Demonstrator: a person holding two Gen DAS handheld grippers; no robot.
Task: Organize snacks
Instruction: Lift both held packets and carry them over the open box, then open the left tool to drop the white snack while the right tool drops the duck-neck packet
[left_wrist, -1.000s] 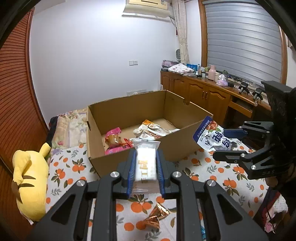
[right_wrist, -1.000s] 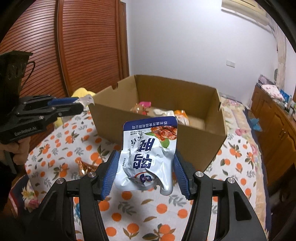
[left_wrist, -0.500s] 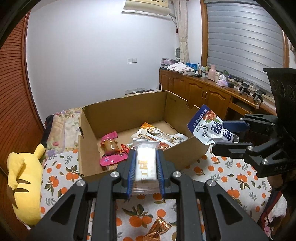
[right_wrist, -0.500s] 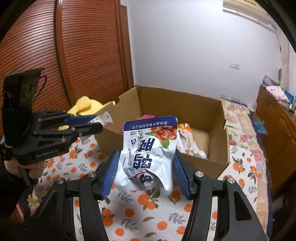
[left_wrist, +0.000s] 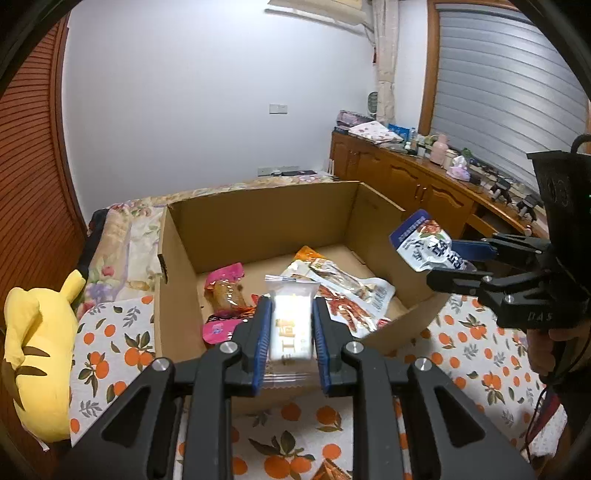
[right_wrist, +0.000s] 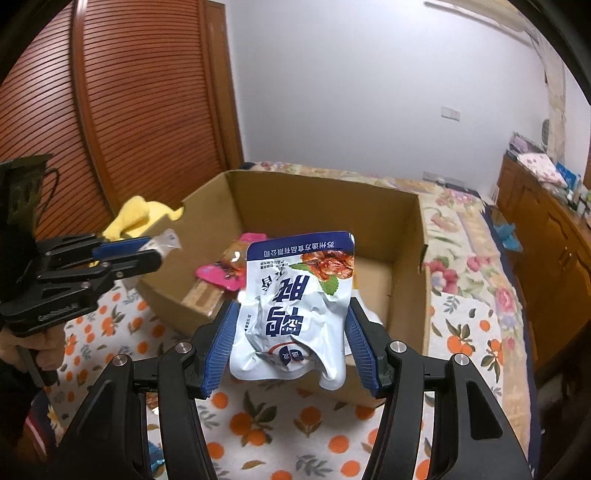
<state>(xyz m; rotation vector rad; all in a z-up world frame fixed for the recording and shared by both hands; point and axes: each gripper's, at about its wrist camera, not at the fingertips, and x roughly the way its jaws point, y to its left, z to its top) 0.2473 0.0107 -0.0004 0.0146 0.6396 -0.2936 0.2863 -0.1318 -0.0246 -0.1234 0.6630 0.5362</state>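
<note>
My left gripper (left_wrist: 290, 314) is shut on a clear-wrapped white snack bar (left_wrist: 290, 325) and holds it over the near wall of an open cardboard box (left_wrist: 258, 218). My right gripper (right_wrist: 291, 321) is shut on a white and blue snack pouch (right_wrist: 295, 302), held above the box's near right corner; that pouch also shows in the left wrist view (left_wrist: 428, 245). The left gripper shows at the left of the right wrist view (right_wrist: 125, 258). Inside the box lie a pink packet (left_wrist: 223, 286) and several other snack packets (left_wrist: 347, 291).
The box stands on a bed with an orange-print cover (left_wrist: 461, 354). A yellow plush toy (left_wrist: 29, 350) lies at the left. A gold-wrapped snack (left_wrist: 328, 470) lies on the cover near me. Wooden cabinets (left_wrist: 424, 188) line the right wall.
Both grippers have risen and moved forward toward the box with their snacks still held. The box interior now shows more fully.
</note>
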